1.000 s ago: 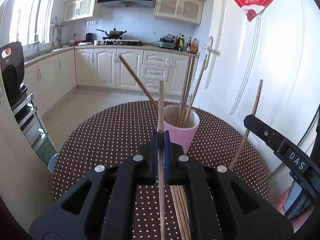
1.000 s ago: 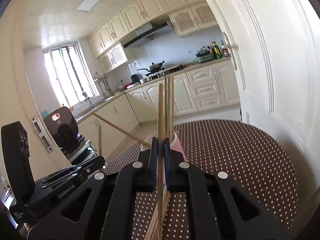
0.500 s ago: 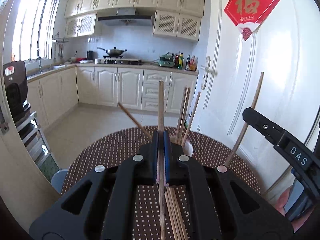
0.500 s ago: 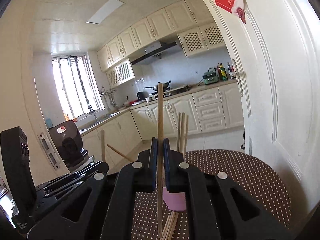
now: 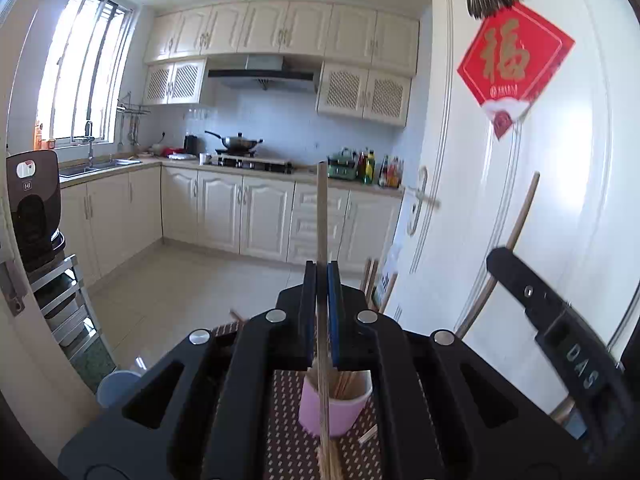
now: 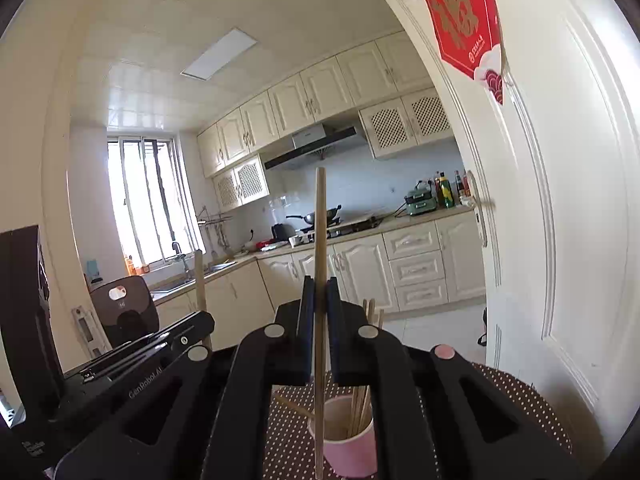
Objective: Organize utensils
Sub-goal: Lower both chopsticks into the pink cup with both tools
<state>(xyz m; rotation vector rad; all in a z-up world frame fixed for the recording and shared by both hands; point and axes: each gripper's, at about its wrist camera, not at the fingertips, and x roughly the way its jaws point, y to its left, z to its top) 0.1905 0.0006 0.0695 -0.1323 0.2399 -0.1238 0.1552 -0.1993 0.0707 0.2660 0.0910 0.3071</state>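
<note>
One upright chopstick [image 5: 321, 216] is clamped between the jaws of the left gripper [image 5: 321, 280], another chopstick [image 6: 319, 240] between those of the right gripper [image 6: 319, 292]. A pink cup [image 6: 350, 450] holding more chopsticks [image 6: 360, 408] is seen on the dotted counter [image 6: 532, 408] below.

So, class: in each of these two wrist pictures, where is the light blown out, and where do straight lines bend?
Left wrist view: the window is overexposed, the door is washed pale, and the door mouldings bow toward the frame edge. Right wrist view: the window glares white, the ceiling panel is bright, and the door's edge curves strongly; the corners are black.
</note>
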